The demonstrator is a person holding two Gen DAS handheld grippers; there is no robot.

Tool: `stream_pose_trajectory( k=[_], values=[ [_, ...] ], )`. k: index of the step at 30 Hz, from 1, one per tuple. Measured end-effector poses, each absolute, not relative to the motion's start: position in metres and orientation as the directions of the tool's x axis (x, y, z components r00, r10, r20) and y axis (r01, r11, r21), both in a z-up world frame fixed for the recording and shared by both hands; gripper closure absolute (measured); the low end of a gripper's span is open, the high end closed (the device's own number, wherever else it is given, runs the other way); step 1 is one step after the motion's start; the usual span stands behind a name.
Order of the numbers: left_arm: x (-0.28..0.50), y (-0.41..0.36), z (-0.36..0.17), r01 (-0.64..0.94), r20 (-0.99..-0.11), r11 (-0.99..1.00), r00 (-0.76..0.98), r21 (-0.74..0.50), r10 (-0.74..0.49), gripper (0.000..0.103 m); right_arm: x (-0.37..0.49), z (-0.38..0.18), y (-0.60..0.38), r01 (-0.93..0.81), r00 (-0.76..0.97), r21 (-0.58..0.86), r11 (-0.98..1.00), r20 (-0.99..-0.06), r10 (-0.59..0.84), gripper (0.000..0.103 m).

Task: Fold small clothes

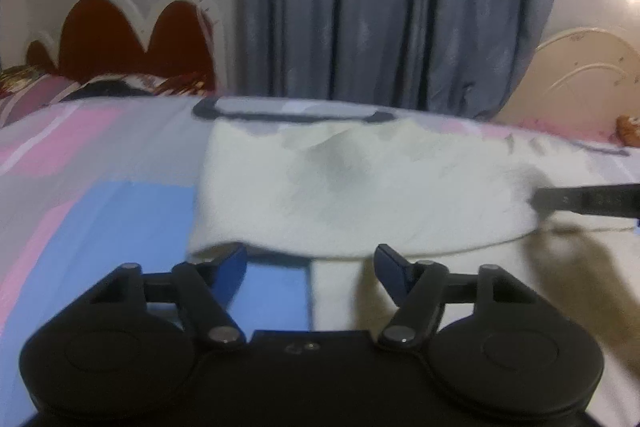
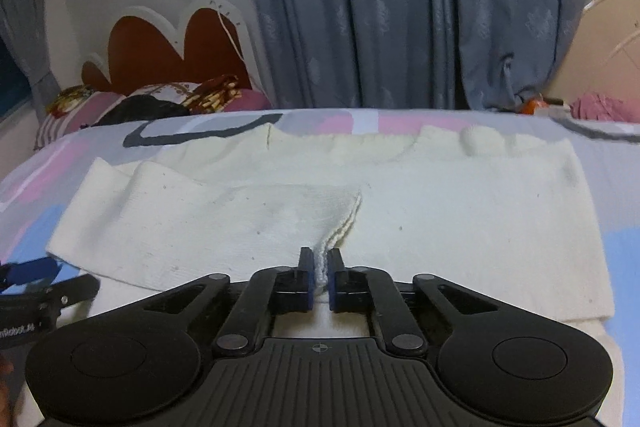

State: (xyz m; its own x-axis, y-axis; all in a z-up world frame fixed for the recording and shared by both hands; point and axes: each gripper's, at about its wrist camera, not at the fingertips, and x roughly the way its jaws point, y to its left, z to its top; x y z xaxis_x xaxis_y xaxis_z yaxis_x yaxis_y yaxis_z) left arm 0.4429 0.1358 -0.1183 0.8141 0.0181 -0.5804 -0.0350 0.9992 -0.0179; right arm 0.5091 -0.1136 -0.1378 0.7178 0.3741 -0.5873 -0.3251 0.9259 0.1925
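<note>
A cream knitted garment [image 2: 420, 211] lies spread on the bed, with a folded-over part [image 2: 192, 223] on its left side. My right gripper [image 2: 319, 259] is shut on the cuff edge [image 2: 340, 227] of that folded part, close to the cloth surface. In the left wrist view the same garment [image 1: 360, 187] lies just ahead of my left gripper [image 1: 310, 259], which is open and empty at the garment's near edge. The right gripper's finger [image 1: 588, 201] shows at the garment's right edge. The left gripper [image 2: 36, 283] shows at the lower left of the right wrist view.
The bed has a sheet [image 1: 100, 187] with pink, blue and grey blocks. Pillows and bedding [image 2: 152, 103] lie at the far left by a red heart-shaped headboard [image 2: 168, 51]. Grey-blue curtains [image 2: 400, 7] hang behind. A cream headboard [image 1: 580, 79] stands at the far right.
</note>
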Motion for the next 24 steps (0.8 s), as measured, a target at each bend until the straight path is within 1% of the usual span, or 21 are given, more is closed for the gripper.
stream_pose_trajectory(
  k=[2,4,6,7,9,10,11,12,13,14,16,18,22,24],
  values=[
    [0.437,0.129,-0.111,-0.012,-0.545,1.0,0.838,-0.015,0.002,0.039,0.507,-0.123,-0.111,-0.348,0.74,0.181,0.92,-0.55,0.388,0.098],
    [0.434,0.121,-0.108,0.002,-0.546,1.0,0.837,-0.006,-0.005,0.043,0.505,-0.104,-0.107,-0.367,0.764,0.17,0.915,-0.507,0.4,0.099],
    [0.432,0.115,-0.108,0.039,-0.552,0.998,0.832,-0.057,-0.064,0.045,0.502,-0.084,-0.104,-0.388,0.783,0.165,0.907,-0.46,0.419,0.098],
    [0.434,0.108,-0.11,0.051,-0.567,0.997,0.821,-0.051,-0.071,0.047,0.5,-0.073,-0.102,-0.398,0.795,0.155,0.904,-0.433,0.424,0.099],
    [0.443,0.1,-0.113,0.015,-0.584,1.0,0.812,-0.009,-0.017,0.051,0.496,-0.055,-0.103,-0.408,0.815,0.145,0.902,-0.387,0.431,0.099],
    [0.45,0.102,-0.114,-0.021,-0.595,0.999,0.804,-0.027,0.001,0.052,0.494,-0.047,-0.106,-0.404,0.827,0.144,0.904,-0.364,0.427,0.099],
    [0.454,0.106,-0.114,-0.058,-0.6,0.996,0.8,-0.07,0.004,0.052,0.493,-0.041,-0.111,-0.395,0.839,0.146,0.907,-0.346,0.421,0.099],
    [0.458,0.11,-0.115,-0.084,-0.6,0.991,0.8,-0.104,0.005,0.049,0.491,-0.037,-0.118,-0.381,0.851,0.152,0.912,-0.327,0.41,0.099],
    [0.465,0.112,-0.116,-0.119,-0.605,0.986,0.796,-0.116,0.024,0.05,0.49,-0.035,-0.125,-0.364,0.863,0.154,0.918,-0.314,0.395,0.099],
    [0.472,0.113,-0.118,-0.144,-0.614,0.984,0.787,-0.107,0.048,0.05,0.49,-0.037,-0.132,-0.35,0.869,0.15,0.925,-0.316,0.38,0.099],
    [0.483,0.119,-0.124,-0.188,-0.641,0.973,0.765,-0.13,0.062,0.053,0.495,-0.048,-0.14,-0.318,0.865,0.14,0.938,-0.362,0.348,0.098],
    [0.482,0.127,-0.127,-0.231,-0.651,0.961,0.755,-0.15,0.08,0.054,0.497,-0.063,-0.152,-0.292,0.852,0.156,0.944,-0.405,0.331,0.098],
    [0.481,0.128,-0.129,-0.234,-0.678,0.965,0.729,-0.117,0.094,0.053,0.497,-0.08,-0.166,-0.268,0.838,0.146,0.952,-0.452,0.305,0.098],
    [0.483,0.125,-0.129,-0.23,-0.695,0.968,0.712,-0.098,0.099,0.053,0.494,-0.081,-0.17,-0.267,0.835,0.151,0.952,-0.457,0.307,0.098]
  ],
)
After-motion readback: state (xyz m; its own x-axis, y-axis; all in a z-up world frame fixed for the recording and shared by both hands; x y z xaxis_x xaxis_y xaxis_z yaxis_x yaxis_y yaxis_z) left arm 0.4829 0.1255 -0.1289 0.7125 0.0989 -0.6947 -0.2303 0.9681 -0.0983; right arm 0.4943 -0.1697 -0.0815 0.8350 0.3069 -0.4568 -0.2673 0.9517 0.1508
